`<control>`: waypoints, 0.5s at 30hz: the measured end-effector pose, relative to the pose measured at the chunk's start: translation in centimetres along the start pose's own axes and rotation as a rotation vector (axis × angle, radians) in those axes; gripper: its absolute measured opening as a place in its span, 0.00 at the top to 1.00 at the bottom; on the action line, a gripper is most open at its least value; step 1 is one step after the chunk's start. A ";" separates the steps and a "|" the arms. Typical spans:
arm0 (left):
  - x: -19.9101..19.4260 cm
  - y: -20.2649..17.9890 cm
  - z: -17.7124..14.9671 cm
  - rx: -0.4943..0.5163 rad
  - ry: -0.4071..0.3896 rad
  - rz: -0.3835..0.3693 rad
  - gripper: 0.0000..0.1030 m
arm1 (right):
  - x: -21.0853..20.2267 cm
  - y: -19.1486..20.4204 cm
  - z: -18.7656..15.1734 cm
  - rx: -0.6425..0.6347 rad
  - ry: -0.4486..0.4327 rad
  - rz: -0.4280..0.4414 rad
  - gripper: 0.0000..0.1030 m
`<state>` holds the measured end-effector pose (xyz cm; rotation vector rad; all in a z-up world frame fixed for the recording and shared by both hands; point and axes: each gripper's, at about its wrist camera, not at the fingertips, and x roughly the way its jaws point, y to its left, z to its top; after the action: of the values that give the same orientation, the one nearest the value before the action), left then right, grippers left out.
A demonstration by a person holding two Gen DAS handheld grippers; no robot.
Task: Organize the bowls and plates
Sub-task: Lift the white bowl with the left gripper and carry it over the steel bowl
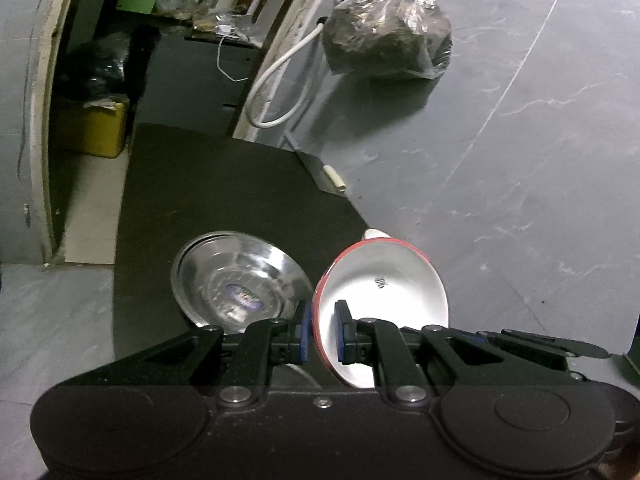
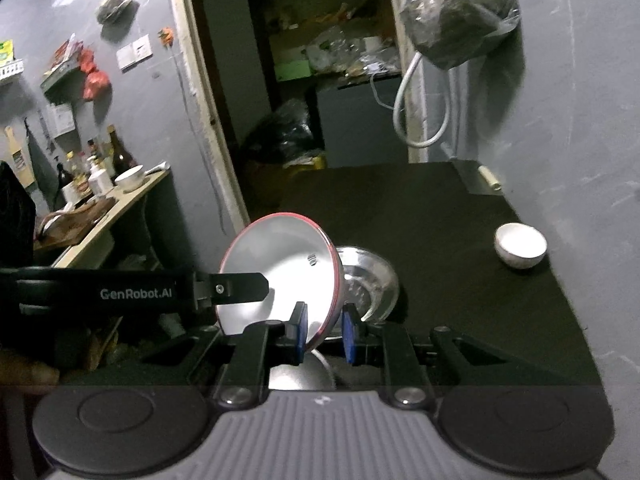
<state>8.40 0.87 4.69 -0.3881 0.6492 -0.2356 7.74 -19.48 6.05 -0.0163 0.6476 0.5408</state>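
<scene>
**Both grippers on 1 red-rimmed bowl, over the dark table**

While the red-rimmed bowl [image 1: 380, 292] hangs tilted above the table [image 1: 240, 200], we have it pinched from 2 sides. The left gripper [image 1: 323, 330] is nearly closed, its blue pads clamped on the rim, 1 outside and 1 inside. The right gripper [image 2: 325, 334] is likewise nearly closed on the opposite rim [image 2: 320, 332], with the wall between its pads. From the right wrist view the left gripper's arm crosses in front of the bowl.

Handling, as we judge it: the bowl looks glazed or enamelled, stiff, smooth and likely slippery under the pads. It is probably light enough for 1 gripper but chips if dropped on the hard top. The rim is the only place to take hold, since the wall is thin there and the pads span it. A tilted hold on a slick rim could let it swing, so we would keep both grips firm.

Just beyond and below it sits a glass bowl [image 1: 240, 280], upright on the table, clear and fragile, a label showing at its base. We judge it a likely nesting spot. A white bowl [image 2: 520, 246] stands well apart, near the table's right edge.

Count:
- 1 red-rimmed bowl, held
- 1 glass bowl
- 1 white bowl on this table
- 2 grippers
- Plates: 0 that we can tell for certain; a pale round shape below the grippers is unclear.
</scene>
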 end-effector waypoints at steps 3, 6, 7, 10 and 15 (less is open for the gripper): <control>-0.2 0.5 -0.5 -0.001 0.009 0.014 0.88 | 0.4 0.3 -0.4 0.001 0.019 0.014 0.80; -0.3 1.1 -1.1 -0.009 0.026 0.022 0.88 | 0.9 0.4 -0.7 0.005 0.044 0.029 0.80; -0.2 1.2 -1.2 -0.013 0.040 0.028 0.88 | 1.1 0.4 -0.8 0.008 0.054 0.033 0.80; 0.1 1.5 -1.6 -0.008 0.073 0.047 0.88 | 1.7 0.4 -0.8 0.008 0.082 0.046 0.80; 0.8 2.2 -2.4 -0.019 0.130 0.070 0.88 | 3.0 0.5 -1.3 0.007 0.150 0.051 0.80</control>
<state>7.76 1.94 1.58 -0.3694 0.7922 -0.1893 8.71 -17.89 3.34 -0.0343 0.7975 0.5899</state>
